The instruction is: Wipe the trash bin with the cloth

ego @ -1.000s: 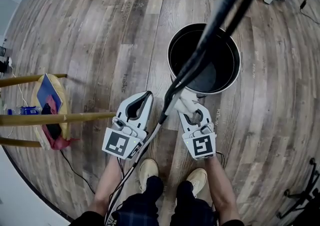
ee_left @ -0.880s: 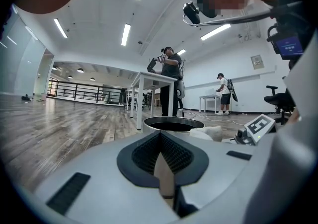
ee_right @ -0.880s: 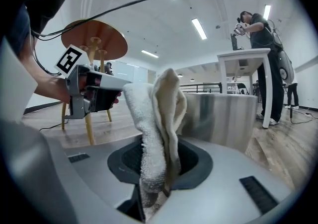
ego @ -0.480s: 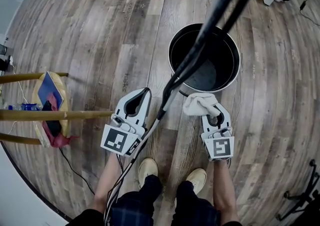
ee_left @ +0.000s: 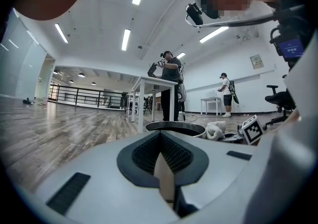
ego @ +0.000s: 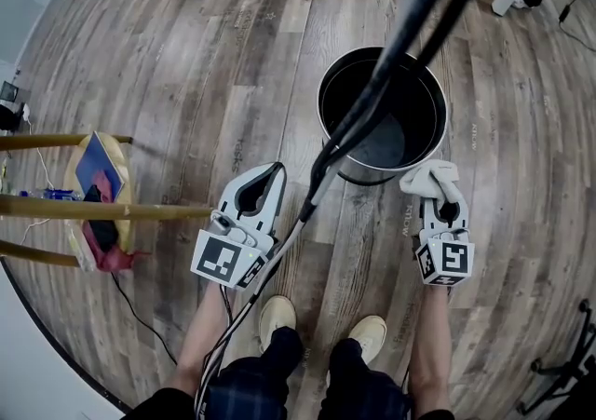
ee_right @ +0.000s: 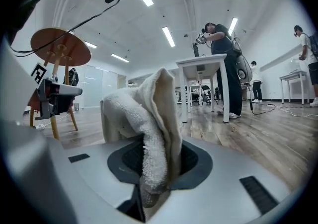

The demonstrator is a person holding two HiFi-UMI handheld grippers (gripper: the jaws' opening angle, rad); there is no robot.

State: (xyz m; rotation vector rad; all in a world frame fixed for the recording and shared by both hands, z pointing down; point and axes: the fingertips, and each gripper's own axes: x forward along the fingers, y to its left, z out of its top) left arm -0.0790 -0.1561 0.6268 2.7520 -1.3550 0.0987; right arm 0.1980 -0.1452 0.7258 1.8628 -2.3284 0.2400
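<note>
The trash bin (ego: 328, 115) is a round black pail standing on the wood floor, and its inside looks empty. My right gripper (ego: 440, 193) is shut on a white terry cloth (ego: 428, 176) just off the bin's front right side; I cannot tell whether cloth and bin touch. In the right gripper view the cloth (ee_right: 149, 118) bulges up out of the shut jaws. My left gripper (ego: 272, 176) is shut with nothing in it, to the bin's front left. The left gripper view looks over the shut jaws at the bin's rim (ee_left: 174, 127) and the cloth (ee_left: 214, 130).
A wooden stool (ego: 102, 213) with a blue item and a red rag stands at the left. A black cable bundle (ego: 391, 60) hangs across the bin. The person's shoes (ego: 276, 314) are right below the grippers. White tables (ee_right: 201, 64) and other people stand farther off.
My right gripper has carried the cloth to the right, from in front of the bin to its front right side. The left gripper has hardly moved.
</note>
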